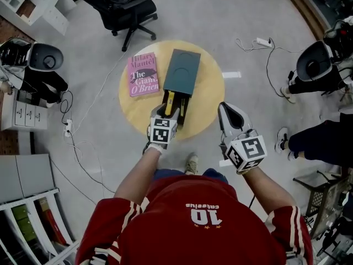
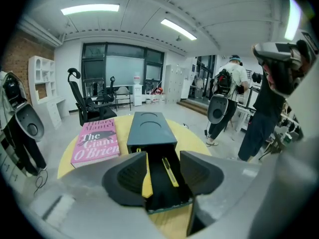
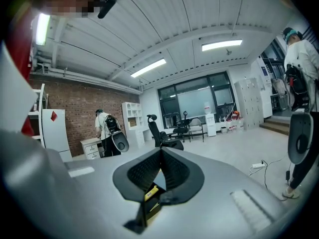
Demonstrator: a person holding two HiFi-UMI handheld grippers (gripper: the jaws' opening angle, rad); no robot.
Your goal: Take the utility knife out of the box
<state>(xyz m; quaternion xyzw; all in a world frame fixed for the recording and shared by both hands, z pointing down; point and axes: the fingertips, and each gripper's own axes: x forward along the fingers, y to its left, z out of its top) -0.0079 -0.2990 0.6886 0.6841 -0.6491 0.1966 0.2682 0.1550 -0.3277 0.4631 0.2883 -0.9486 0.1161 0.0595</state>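
Two tools are in my hands. My left tool [image 2: 163, 164] hangs with its jaws spread wide over the pulled-out black tray [image 2: 164, 195] of the dark teal rectangular box [image 2: 149, 128], gripping nothing. The slim yellow utility knife [image 2: 170, 172] lies lengthwise in that tray, seen between the jaws, and neither pad presses on it. The box rests on the round yellow wooden surface [image 1: 209, 101], beside a pink paperback book [image 2: 94, 141]. My right tool [image 3: 160, 158] is pinched closed and empty, near the surface's right edge.
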